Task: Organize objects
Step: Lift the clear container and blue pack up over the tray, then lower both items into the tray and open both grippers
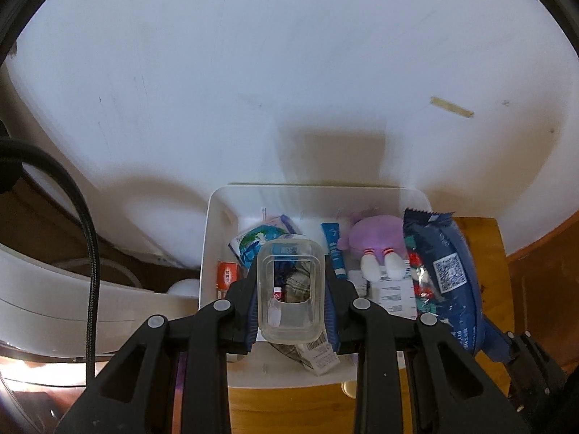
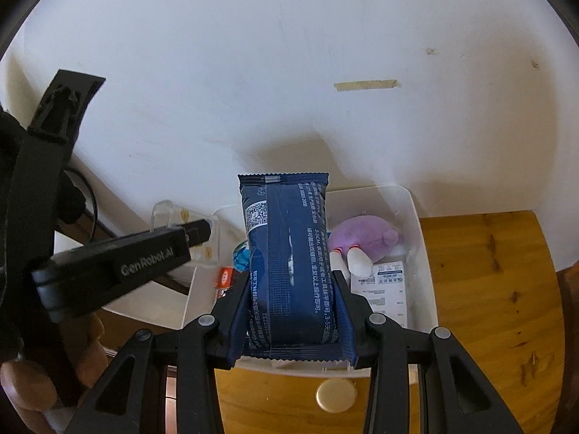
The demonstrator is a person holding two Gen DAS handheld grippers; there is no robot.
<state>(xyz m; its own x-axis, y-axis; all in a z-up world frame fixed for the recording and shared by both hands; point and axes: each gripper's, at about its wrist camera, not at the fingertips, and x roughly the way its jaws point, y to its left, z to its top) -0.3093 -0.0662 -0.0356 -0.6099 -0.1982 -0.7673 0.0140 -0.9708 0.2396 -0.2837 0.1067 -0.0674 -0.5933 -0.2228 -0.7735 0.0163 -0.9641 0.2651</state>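
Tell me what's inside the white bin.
In the white bin: a purple plush toy, a blue tube, an orange packet, a globe-print pouch and printed papers. The held clear container and blue packet hide the rest.

A wooden table (image 2: 488,282) is carrying a white bin (image 2: 421,238), lying ahead of the right gripper (image 2: 293,311), just beyond a round brass-coloured disc (image 2: 336,395).
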